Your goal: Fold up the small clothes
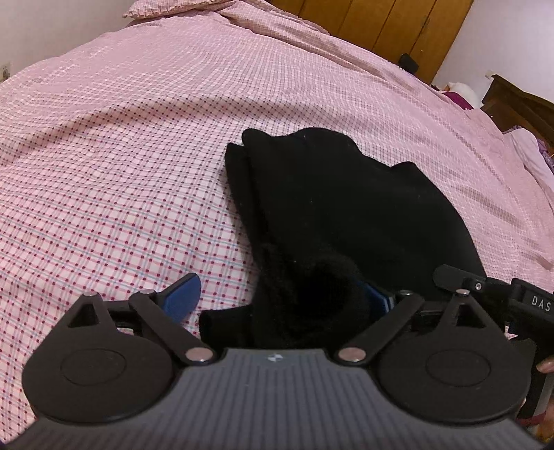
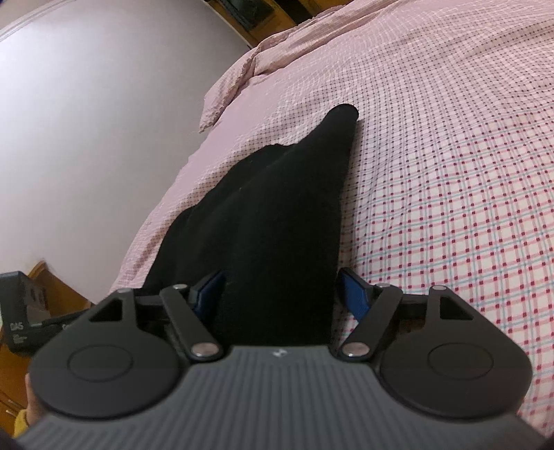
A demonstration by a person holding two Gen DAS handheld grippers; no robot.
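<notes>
a: under both grippers lies a bed sheet (image 1: pixel 104 194), pink with a check of red dots and pale blue lines, wrinkled in long shallow folds.

b: and the black garment (image 1: pixel 332 207)?

a: it lies on that sheet, at the near edge of both views. in the left wrist view the left gripper (image 1: pixel 280 294) has its jaws wide apart; one blue pad (image 1: pixel 183 294) sits clear over the bare sheet, the other is half hidden at the fuzzy, rolled near end of the cloth. no pad presses on it.

b: the right side?

a: the right gripper (image 2: pixel 280 287) also stands parted, with the garment running between its blue fingers (image 2: pixel 353 294). the cloth fills most of the gap, but the near finger on the sheet side shows a sliver of clearance, so it does not look clamped.

b: how does the garment look?

a: thick, matte black, folded into a long layered strip. from the right wrist it narrows to a rounded tip (image 2: pixel 342 112) far up the bed; from the left wrist two stacked edges show at its far end.

b: further out?

a: a pillow (image 1: pixel 173 8) in the same check at the head of the bed, wooden panels (image 1: pixel 381 27) behind it, a dark wooden piece of furniture (image 1: pixel 519 104) beside the bed. in the right wrist view a plain pale wall (image 2: pixel 86 138) runs along the bed's edge, with a dark box (image 2: pixel 20 311) low by the floor.
</notes>
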